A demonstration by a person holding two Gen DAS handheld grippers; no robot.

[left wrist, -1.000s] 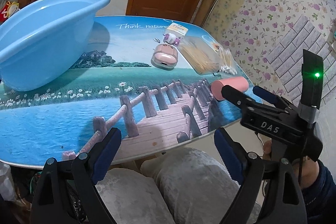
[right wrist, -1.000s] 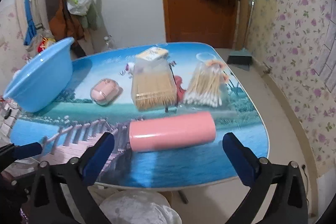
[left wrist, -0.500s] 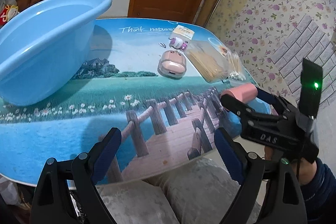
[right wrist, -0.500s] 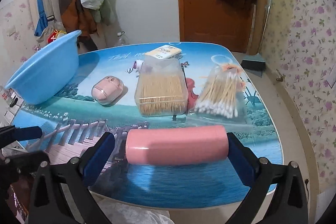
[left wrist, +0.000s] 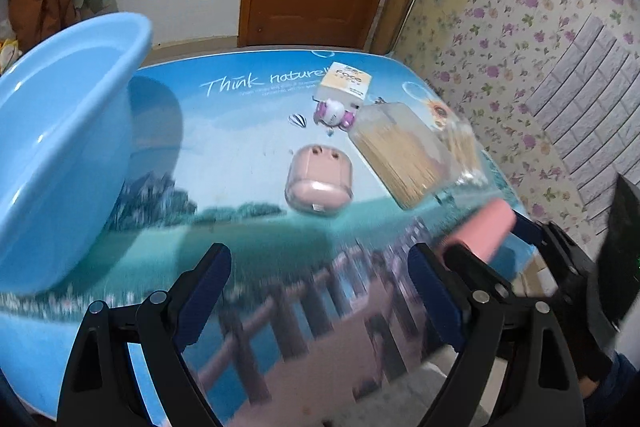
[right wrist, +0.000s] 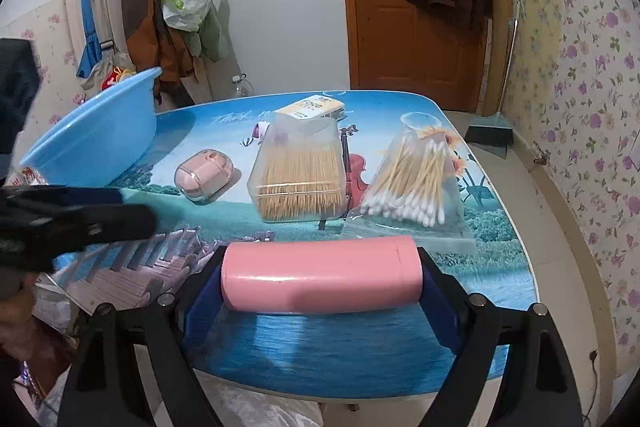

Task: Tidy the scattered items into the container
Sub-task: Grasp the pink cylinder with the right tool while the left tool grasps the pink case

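Right wrist view, right tongs point(right wrist: 322, 287) angled down, closing around pink cylinder point(right wrist: 322, 277)

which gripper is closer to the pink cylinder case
Right. The right gripper has the pink cylinder case lying lengthwise between its closing jaws, pads at both ends. The left gripper is beside it, apart, jaws open with nothing between them.

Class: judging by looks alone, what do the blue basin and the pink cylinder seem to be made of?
Blue basin: probably moulded plastic, glossy; its smooth wall carries bright highlights. Pink cylinder: likely smooth plastic or coated metal, semi-gloss, with a soft sheen and a seam near one end; not certain.
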